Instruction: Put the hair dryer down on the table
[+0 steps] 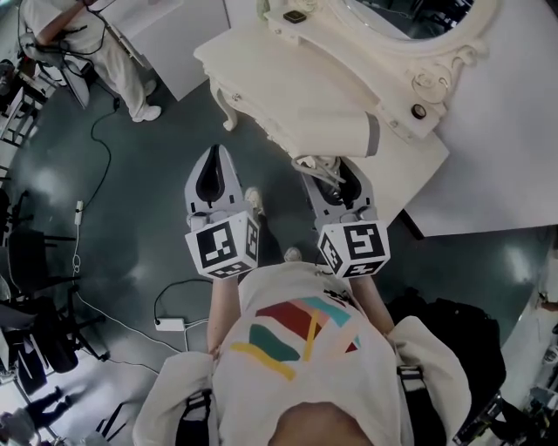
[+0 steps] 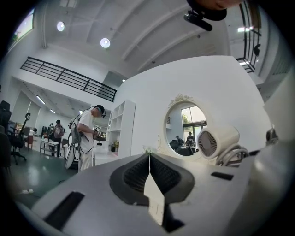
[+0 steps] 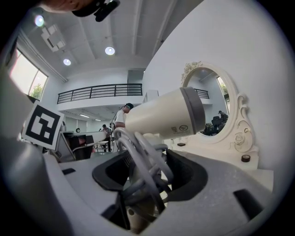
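1. The table [image 1: 270, 78] is a glossy cream vanity with a wavy carved edge and curled legs. Its bare top is narrow, so a dryer set too near the front could tip off onto the floor.
2. The mirror [image 1: 410, 17] is an oval in an ornate moulded frame at the back of the table. If you reach too far in, the nozzle may knock it.
3. The hair dryer [image 1: 336, 132] hangs over the front part of the table with its barrel roughly level. Whether it touches the top is unclear. It is smooth cream plastic with a grey band, and the round barrel may roll once you let go.
4. Your right tool [image 3: 147, 170] is clamped on the handle and the cord wound around it. The slick handle could swivel between the dark ribbed pads.
5. Your left tool [image 2: 149, 159] has its jaws pressed together on nothing, and it sits off the table's side.
6. The cord [image 3: 138, 152] is a set of grey rubbery loops that bulge past the jaws. They may snag as you open and drag the dryer.
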